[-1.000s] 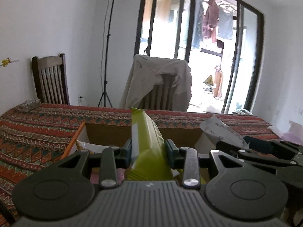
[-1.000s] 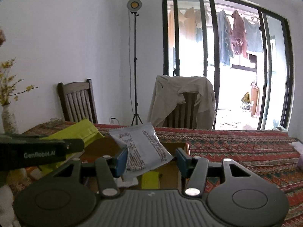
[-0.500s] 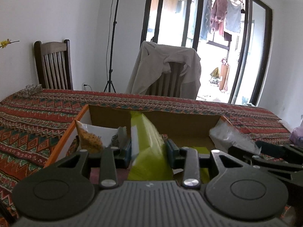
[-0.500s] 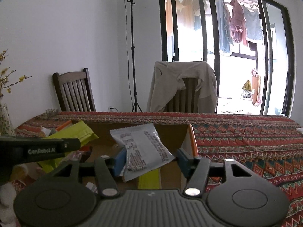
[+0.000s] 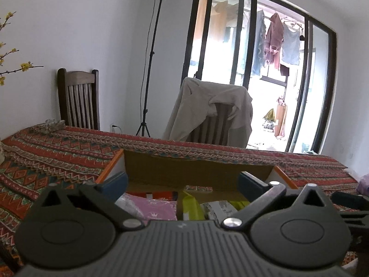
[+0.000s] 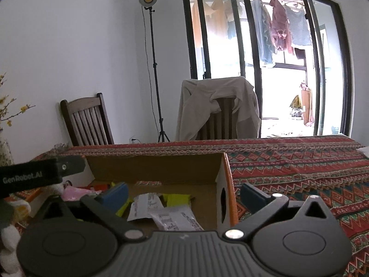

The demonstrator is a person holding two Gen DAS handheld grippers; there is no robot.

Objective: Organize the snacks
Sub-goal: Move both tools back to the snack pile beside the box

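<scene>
A cardboard box (image 5: 184, 168) with orange rims sits on the patterned tablecloth. My left gripper (image 5: 182, 182) hovers over it with its jaws opening wide and nothing between the pads. Below it in the box lie the yellow-green packet (image 5: 190, 205), a pink packet (image 5: 156, 207) and a white printed packet (image 5: 221, 207). My right gripper (image 6: 184, 195) is also opening, with nothing gripped. The white printed packet (image 6: 170, 217) lies flat in the box (image 6: 156, 168) beneath it, beside the yellow-green packet (image 6: 177, 199). The left gripper's body (image 6: 34, 175) shows at the left edge.
Behind the table stand a dark wooden chair (image 5: 78, 99), a chair draped with a beige jacket (image 5: 212, 110) and a light stand (image 5: 150, 69). Glass doors (image 6: 265, 57) fill the back. Yellow flower twigs (image 5: 13, 69) reach in at the left. The tablecloth (image 6: 299, 166) stretches right.
Both grippers have opened wide. The yellow-green packet left the left jaws and the white printed packet left the right jaws; both now lie in the box.
</scene>
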